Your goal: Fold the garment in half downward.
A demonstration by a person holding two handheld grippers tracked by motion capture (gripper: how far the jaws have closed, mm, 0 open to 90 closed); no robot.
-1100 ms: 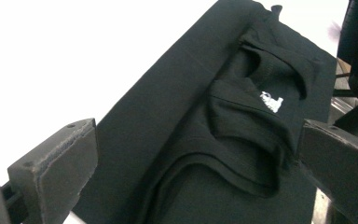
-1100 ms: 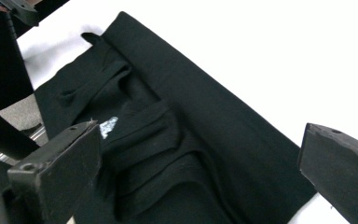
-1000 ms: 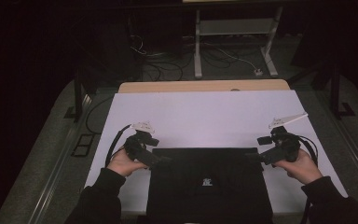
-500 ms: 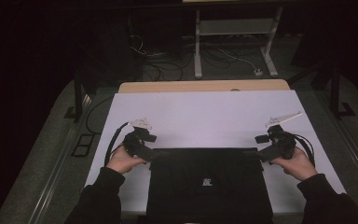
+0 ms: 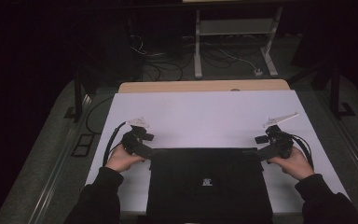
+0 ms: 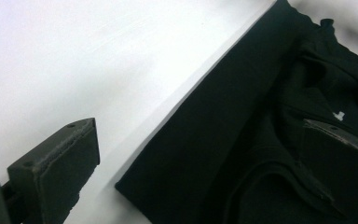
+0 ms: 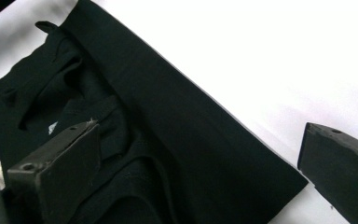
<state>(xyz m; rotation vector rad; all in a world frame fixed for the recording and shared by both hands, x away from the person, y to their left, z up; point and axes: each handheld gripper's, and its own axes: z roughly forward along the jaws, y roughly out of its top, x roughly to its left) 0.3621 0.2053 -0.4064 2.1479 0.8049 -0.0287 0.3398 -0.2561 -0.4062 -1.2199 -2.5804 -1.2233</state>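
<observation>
a black folded t-shirt (image 5: 208, 184) lies flat in the lower middle of the high view, a neat rectangle with a small white mark near its centre. its far edge runs straight; a rumpled collar shows in both gripper views.

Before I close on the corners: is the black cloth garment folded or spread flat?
Folded. The black cloth garment lies as a neat rectangle on the white table cover, its far edge straight, with layered folds in both gripper views.
</observation>
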